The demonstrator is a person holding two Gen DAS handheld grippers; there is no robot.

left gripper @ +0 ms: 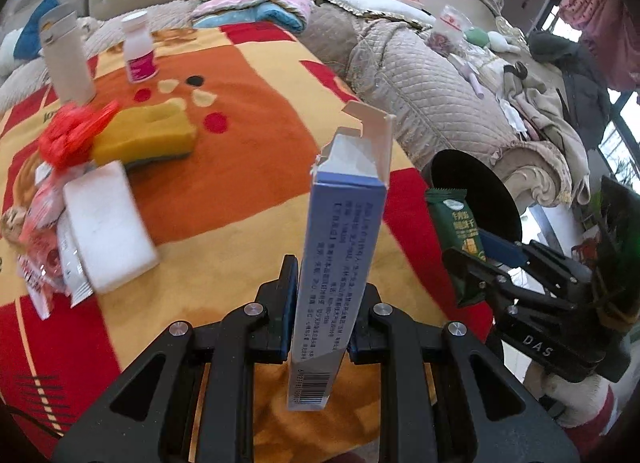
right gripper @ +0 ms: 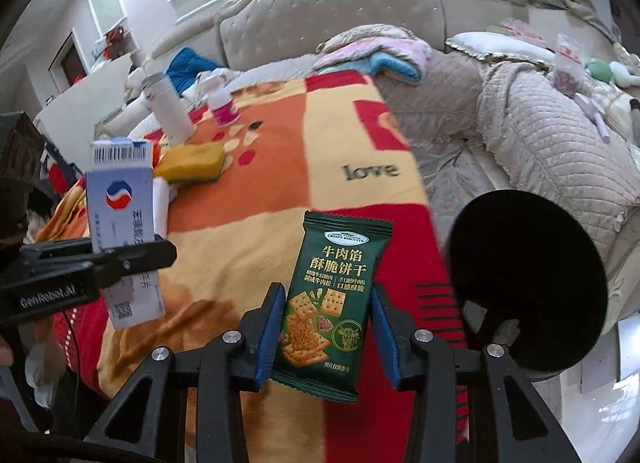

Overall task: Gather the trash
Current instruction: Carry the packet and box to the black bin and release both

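The right gripper pinched the green biscuit packet; the black bin gaped just right of it, nearer than to the left gripper clamping the upright blue carton.

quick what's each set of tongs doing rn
Left tongs: closed on the blue carton, its torn flap end up.
Right tongs: closed on the green biscuit packet, next to the black bin.
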